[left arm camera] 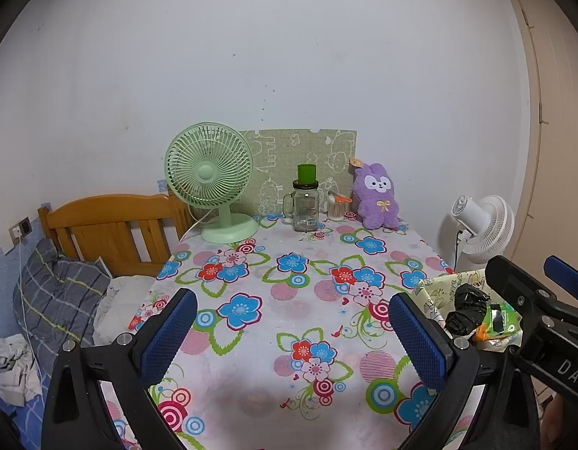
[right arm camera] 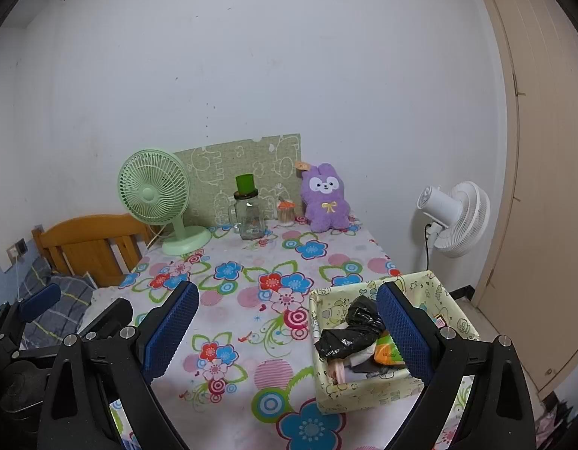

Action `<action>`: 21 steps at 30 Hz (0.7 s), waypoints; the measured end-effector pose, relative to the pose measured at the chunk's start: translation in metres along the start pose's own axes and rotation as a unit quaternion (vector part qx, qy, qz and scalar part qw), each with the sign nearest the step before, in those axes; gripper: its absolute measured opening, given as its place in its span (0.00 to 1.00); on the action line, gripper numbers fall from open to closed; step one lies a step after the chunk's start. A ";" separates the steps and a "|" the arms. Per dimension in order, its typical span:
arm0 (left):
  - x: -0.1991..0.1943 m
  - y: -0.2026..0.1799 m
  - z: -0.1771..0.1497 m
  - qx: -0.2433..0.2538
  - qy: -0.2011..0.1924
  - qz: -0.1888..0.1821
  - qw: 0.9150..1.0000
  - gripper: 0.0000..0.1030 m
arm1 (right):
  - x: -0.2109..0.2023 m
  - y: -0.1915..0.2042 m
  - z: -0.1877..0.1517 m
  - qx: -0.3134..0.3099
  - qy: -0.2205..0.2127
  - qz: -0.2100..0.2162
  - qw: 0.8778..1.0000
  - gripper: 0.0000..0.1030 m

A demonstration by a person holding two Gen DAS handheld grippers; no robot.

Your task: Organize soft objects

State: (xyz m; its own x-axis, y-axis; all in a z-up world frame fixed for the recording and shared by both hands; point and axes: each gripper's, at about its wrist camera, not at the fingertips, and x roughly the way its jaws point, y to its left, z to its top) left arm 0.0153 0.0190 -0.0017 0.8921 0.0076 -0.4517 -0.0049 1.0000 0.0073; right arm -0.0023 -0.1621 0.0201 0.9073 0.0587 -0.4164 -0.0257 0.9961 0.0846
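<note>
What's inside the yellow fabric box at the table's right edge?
The fabric box holds a crumpled black plastic bag on top, an orange-and-green packet beside it, and some white and dark items below. Anything deeper is covered, partly by the right gripper.

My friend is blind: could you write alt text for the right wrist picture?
An open claw hovers over a floral-clothed table, empty, beside a yellow fabric box of odds and ends. A purple plush bunny sits at the far wall.

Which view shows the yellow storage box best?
The right wrist view: the yellow storage box shows nearly whole, with a black bag inside. The left wrist view catches only its corner, cut off by gripper parts.
</note>
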 end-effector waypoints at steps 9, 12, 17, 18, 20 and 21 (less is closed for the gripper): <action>-0.002 0.001 0.000 -0.004 -0.003 0.006 1.000 1.00 | -0.001 0.002 0.001 -0.004 -0.001 0.004 1.000 0.95; -0.004 0.001 0.000 -0.006 -0.005 0.008 1.000 1.00 | -0.001 0.002 0.003 -0.005 -0.002 0.007 1.000 0.95; -0.005 0.002 0.001 -0.014 -0.004 0.011 1.000 1.00 | -0.001 0.000 0.005 -0.001 -0.004 0.016 1.000 0.95; -0.006 0.002 0.001 -0.015 -0.004 0.012 1.000 1.00 | -0.001 0.000 0.005 -0.001 -0.004 0.017 1.000 0.95; -0.007 0.002 0.001 -0.016 -0.005 0.016 1.000 1.00 | -0.002 0.000 0.005 -0.002 -0.005 0.020 1.000 0.95; -0.008 0.002 0.001 -0.016 -0.005 0.017 1.000 1.00 | -0.002 0.000 0.005 -0.003 -0.005 0.020 1.000 0.95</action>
State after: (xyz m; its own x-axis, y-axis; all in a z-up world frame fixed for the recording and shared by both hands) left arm 0.0091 0.0208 0.0031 0.8956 0.0416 -0.4428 -0.0496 0.9987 -0.0066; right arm -0.0019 -0.1622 0.0258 0.9096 0.0983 -0.4036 -0.0651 0.9933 0.0953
